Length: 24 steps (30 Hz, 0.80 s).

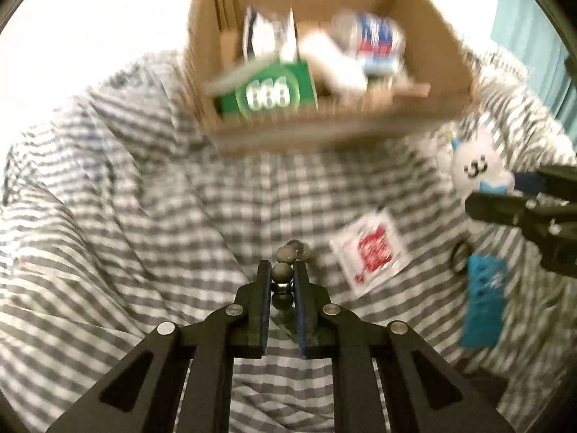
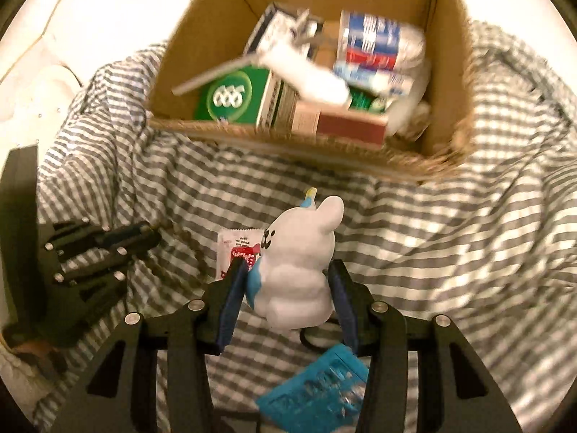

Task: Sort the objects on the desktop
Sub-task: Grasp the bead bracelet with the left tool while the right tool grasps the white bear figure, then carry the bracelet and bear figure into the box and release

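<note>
Brown cardboard box [image 2: 447, 83] already part-filled; left hand-held gripper [image 1: 282, 270] pinches a dark bead string [image 1: 283, 263], right hand-held gripper [image 2: 288, 274] clasps a white plush toy [image 2: 303, 263]; a red-printed white sachet [image 1: 371, 252] remains on the gingham cloth [image 1: 144, 216].

Both the left gripper [image 1: 282, 270] and right gripper [image 2: 288, 274] have matte black linkage arms, round silver rivets, and blue-padded jaws.

I see a rumpled checked cloth [image 2: 450, 252] carrying a cardboard box [image 2: 450, 83], a sachet [image 1: 371, 250] and, seemingly, a blue tag [image 1: 483, 310].
</note>
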### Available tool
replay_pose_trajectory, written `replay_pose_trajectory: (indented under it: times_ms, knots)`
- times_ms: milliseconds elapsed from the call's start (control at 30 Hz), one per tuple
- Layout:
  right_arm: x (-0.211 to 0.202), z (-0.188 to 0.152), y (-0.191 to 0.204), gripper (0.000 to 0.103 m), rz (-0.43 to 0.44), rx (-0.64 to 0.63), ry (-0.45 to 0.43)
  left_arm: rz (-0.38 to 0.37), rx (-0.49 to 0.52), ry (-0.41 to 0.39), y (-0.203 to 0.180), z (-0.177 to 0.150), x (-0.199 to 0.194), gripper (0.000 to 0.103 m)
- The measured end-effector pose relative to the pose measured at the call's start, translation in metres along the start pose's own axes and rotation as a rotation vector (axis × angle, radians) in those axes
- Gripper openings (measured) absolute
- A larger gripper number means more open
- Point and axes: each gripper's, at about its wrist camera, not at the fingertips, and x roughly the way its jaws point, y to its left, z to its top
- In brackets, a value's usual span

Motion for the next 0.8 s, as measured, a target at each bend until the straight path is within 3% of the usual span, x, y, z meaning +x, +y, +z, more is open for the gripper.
replay_pose_trajectory:
  times_ms: [200,333,467,633,800]
  knots:
    - [-0.052,0.006,0.001,0.046,0.011,-0.01,-0.093,-0.012,-0.02,-0.123,0.008,0.019,-0.049,0.012]
    - [-0.073,0.015,0.005,0.046,0.001,-0.074,-0.121,-0.02,-0.079,-0.17,0.018,0.025,-0.06,0.012]
    - [-0.088,0.034,0.004,0.046,-0.014,-0.141,-0.167,-0.007,-0.065,-0.21,0.012,0.039,-0.069,0.012]
    - [-0.094,0.065,0.004,0.046,-0.012,-0.22,-0.206,0.009,-0.045,-0.275,0.013,0.074,-0.074,0.012]
    - [-0.075,0.104,-0.001,0.046,-0.02,-0.272,-0.219,-0.042,-0.044,-0.278,0.019,0.123,-0.054,0.012]
